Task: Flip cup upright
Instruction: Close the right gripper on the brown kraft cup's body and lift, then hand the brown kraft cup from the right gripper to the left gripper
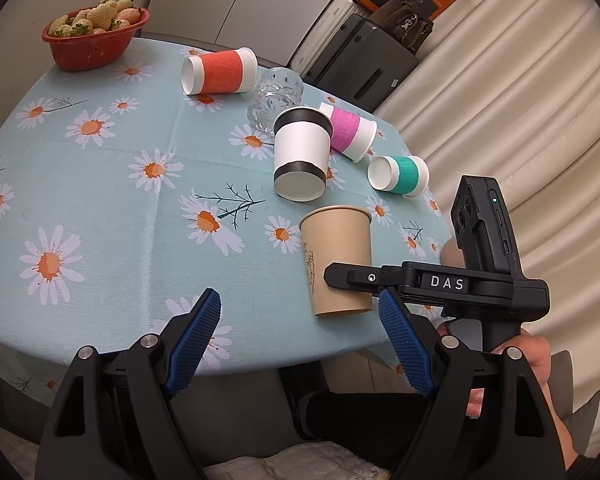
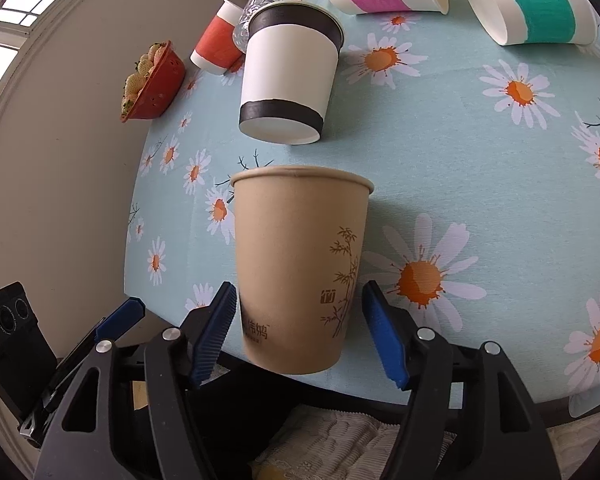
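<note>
A tan paper cup (image 2: 296,268) with a bamboo print stands upright near the table's front edge; it also shows in the left wrist view (image 1: 338,260). My right gripper (image 2: 300,328) is open, its blue pads on either side of the cup's lower half, the right pad clearly apart from it. In the left wrist view one right finger (image 1: 352,278) crosses in front of the cup. My left gripper (image 1: 300,340) is open and empty, just left of the cup at the table edge.
On the daisy tablecloth (image 1: 100,200) lie a white cup with black bands (image 1: 300,156), a pink-banded cup (image 1: 348,130), a teal-banded cup (image 1: 400,174) and an orange-banded cup (image 1: 220,70). A clear glass (image 1: 276,96) and a red bowl of strawberries (image 1: 94,38) stand farther back.
</note>
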### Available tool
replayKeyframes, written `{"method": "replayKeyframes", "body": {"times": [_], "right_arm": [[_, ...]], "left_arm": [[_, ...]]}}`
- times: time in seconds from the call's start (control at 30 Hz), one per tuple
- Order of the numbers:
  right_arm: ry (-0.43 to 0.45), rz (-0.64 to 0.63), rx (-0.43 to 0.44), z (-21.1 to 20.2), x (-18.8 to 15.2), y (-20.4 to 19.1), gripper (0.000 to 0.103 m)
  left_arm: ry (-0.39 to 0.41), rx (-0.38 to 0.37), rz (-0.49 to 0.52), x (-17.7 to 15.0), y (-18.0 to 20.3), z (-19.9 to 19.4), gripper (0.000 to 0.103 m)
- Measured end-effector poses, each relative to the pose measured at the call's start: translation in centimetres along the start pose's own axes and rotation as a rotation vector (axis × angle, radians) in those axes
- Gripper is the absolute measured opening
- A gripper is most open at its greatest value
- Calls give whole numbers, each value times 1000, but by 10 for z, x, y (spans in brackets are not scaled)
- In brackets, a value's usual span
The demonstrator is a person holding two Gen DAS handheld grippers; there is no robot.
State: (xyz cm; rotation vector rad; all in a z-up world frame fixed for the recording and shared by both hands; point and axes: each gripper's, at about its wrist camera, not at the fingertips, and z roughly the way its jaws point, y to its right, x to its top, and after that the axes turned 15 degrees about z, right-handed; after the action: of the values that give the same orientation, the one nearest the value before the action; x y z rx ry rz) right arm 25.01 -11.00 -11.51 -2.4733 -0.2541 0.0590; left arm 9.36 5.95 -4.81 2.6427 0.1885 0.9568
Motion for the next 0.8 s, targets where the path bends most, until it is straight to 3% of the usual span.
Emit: {"method": "replayKeyframes", "body": {"times": [0.33, 0.6, 0.8], "right_arm": [[35, 51, 118, -31, -7, 16, 67], [122, 98, 153, -67, -18, 45, 67], [156, 116, 197, -87, -34, 58, 67]], "left_arm": [[-23, -9, -7, 14, 4, 13, 79], [-111, -36, -29, 34, 10, 46, 79], [-189, -25, 38, 55, 33, 73, 79]]}}
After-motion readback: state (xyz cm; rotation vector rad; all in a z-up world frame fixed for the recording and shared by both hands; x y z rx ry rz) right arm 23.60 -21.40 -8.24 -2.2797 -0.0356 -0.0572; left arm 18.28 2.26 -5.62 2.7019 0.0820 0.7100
